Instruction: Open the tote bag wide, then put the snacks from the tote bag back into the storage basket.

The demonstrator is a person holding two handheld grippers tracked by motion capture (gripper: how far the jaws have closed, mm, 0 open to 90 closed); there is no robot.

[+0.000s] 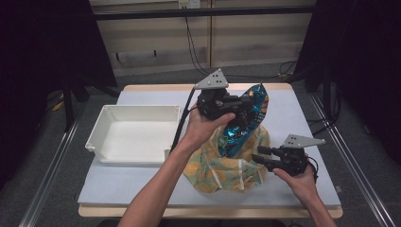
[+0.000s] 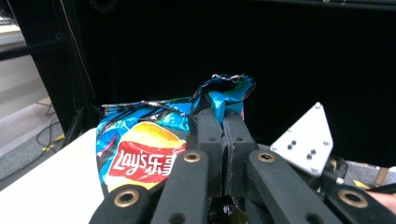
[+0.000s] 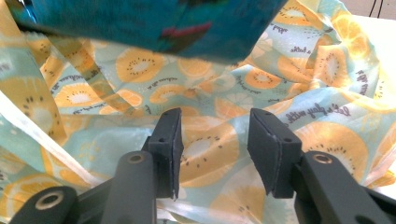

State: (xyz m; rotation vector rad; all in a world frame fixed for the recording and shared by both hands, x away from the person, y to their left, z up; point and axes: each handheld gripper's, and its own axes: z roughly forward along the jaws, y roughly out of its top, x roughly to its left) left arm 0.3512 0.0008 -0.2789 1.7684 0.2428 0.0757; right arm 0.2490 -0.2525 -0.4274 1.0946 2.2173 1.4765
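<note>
1. My left gripper [image 1: 236, 109] is clamped on the top of the crinkly blue foil chip bag [image 1: 249, 111], held above the desk [image 1: 142, 182], its bottom end at the mouth of the orange fruit-print cloth bag [image 1: 227, 163].
2. Right gripper [image 1: 263, 156] sits jaws apart at the cloth, holding nothing.
3. Guessing halfway; the white plastic bin [image 1: 135, 135] is empty.

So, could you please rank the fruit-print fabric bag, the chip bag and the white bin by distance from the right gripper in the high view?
1. Fruit-print fabric bag, just left of the right gripper.
2. Chip bag, raised behind it.
3. White bin, far left.
</note>
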